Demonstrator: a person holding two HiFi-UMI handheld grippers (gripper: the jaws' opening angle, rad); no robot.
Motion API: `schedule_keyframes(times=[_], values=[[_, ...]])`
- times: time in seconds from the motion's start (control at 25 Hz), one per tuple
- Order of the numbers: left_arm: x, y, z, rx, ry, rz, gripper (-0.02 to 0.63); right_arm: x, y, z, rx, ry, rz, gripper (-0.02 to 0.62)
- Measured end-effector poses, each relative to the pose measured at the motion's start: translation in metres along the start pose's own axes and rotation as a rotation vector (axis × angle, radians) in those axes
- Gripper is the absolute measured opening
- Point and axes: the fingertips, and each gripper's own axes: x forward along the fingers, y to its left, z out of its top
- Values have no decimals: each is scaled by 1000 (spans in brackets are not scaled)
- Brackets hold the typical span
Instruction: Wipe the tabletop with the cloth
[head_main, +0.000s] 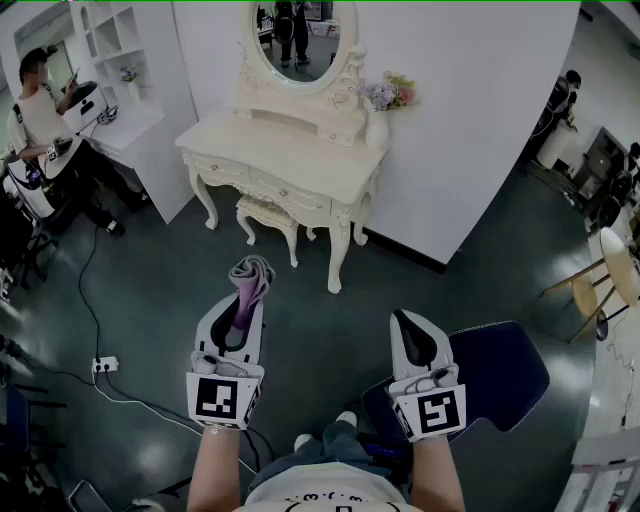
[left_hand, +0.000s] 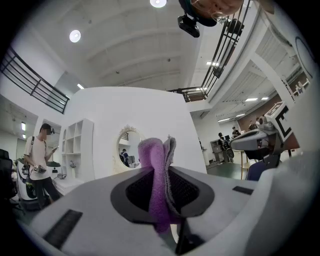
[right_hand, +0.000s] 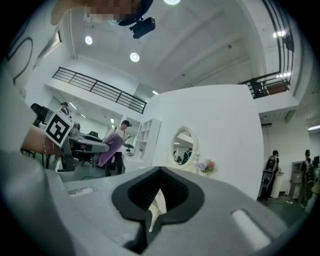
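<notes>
Left gripper view: left tool clamped on the purple cloth, a folded end standing up out of the jaws.
Right gripper view: right tool closed to a thin slit, nothing held.
Head view: both tools side by side above the floor, well apart from the desk.
Key relation: desk straight ahead of the left tool, ahead and to the left of the right tool; long axis of the top running across the view.
Nearer hand: left, the one with the cloth.
Step, as judged: approach; wiping not yet begun.
Next move, as judged: forward, cloth down flat on the top, strokes along its length.
Risk: flowers at the right rear corner.
</notes>
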Motion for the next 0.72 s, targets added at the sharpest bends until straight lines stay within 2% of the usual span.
schedule_keyframes(times=[0.16,0.36,0.56,0.72], values=[[-36,15,4,2,-5,1,75,-10,31,12,21,-2,-10,-2],[-59,33,-1,22,12,5,75,-4,48,19,18,-20,-31,-2],[-47,52,-14,-8,13,31,75,19,55,14,-10,-30,4,0],[-5,64,-23,-22,21,29,75,54,37,-6,-7,-11,10,0]])
